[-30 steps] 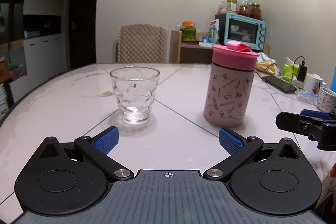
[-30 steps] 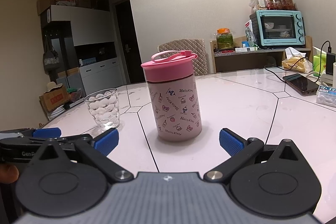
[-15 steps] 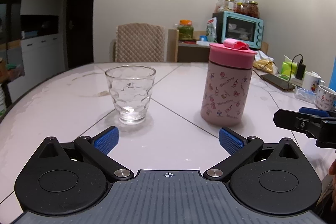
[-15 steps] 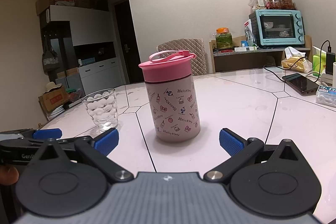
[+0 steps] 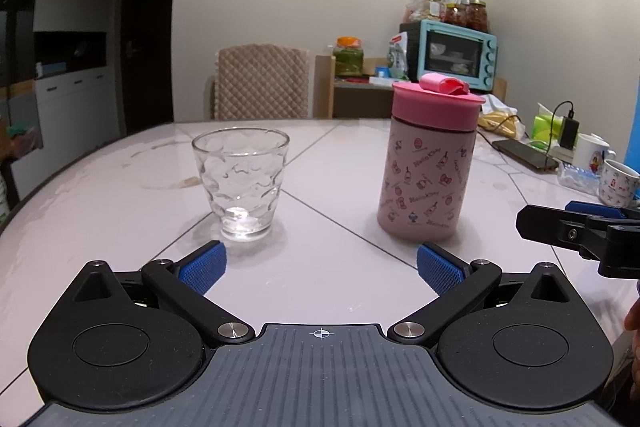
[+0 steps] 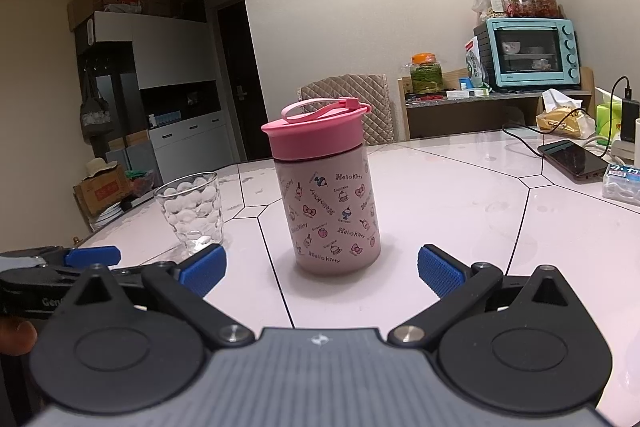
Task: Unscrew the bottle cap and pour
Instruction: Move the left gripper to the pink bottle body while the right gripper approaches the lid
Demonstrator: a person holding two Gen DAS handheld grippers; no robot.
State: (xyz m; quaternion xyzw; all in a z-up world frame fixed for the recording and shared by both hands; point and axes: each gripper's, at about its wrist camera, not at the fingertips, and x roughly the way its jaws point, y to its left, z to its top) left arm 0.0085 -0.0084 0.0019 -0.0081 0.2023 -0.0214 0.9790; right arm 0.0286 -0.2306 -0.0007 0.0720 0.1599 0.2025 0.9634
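Observation:
A pink Hello Kitty bottle (image 5: 426, 183) (image 6: 332, 211) stands upright on the white table (image 5: 340, 163), its pink screw cap (image 5: 438, 107) (image 6: 314, 133) on, with a loop strap. An empty clear glass (image 5: 242, 183) (image 6: 192, 213) stands to its left. My left gripper (image 5: 320, 267) is open and empty, low over the table, short of the glass and bottle. My right gripper (image 6: 322, 269) is open and empty, facing the bottle from close by. The right gripper's fingers (image 5: 560, 225) show at the right edge of the left wrist view. The left gripper's fingers (image 6: 92, 255) show at the lower left of the right wrist view.
Two mugs (image 5: 618, 183), a phone on a cable (image 6: 572, 159), a small box (image 6: 624, 183) and a green tissue pack (image 5: 548, 125) lie at the table's right side. A quilted chair (image 5: 260, 83) stands behind the table. A teal oven (image 6: 528, 55) sits on a shelf.
Both grippers have drifted slightly; the bottle and glass shift a little left and down in the views. Both stay open and nothing has been touched.

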